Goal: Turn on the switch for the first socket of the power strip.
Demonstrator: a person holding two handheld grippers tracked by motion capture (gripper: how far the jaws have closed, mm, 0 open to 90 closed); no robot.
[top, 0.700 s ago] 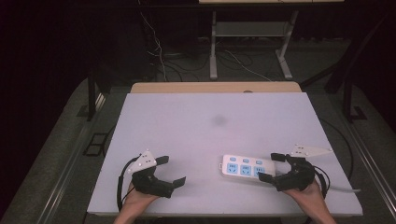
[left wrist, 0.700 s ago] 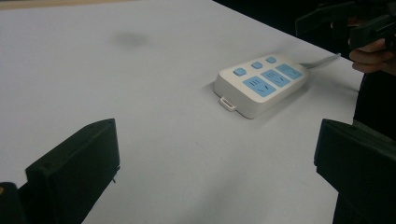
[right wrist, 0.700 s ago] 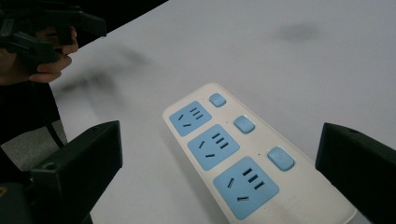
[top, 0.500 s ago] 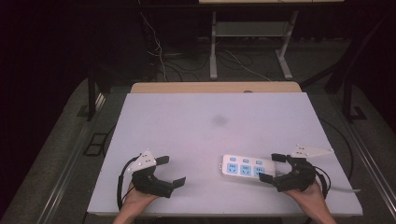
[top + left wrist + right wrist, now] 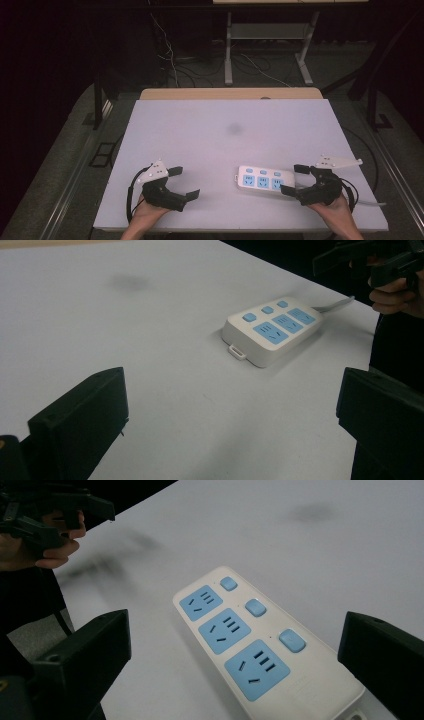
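Note:
A white power strip (image 5: pixel 264 180) with three blue sockets and three blue switches lies flat near the table's front right; its grey cable runs off to the right. It also appears in the left gripper view (image 5: pixel 272 330) and close up in the right gripper view (image 5: pixel 255 640). My right gripper (image 5: pixel 295 179) stands open just at the strip's right end, jaws on either side of it without touching. At the front left my left gripper (image 5: pixel 184 182) is open with nothing between its jaws, well apart from the strip.
The white table top (image 5: pixel 235 130) carries a faint dark smudge (image 5: pixel 234 129) in its middle. A wooden strip (image 5: pixel 230 93) borders the far edge. Cables and desk legs (image 5: pixel 228 50) lie on the floor behind.

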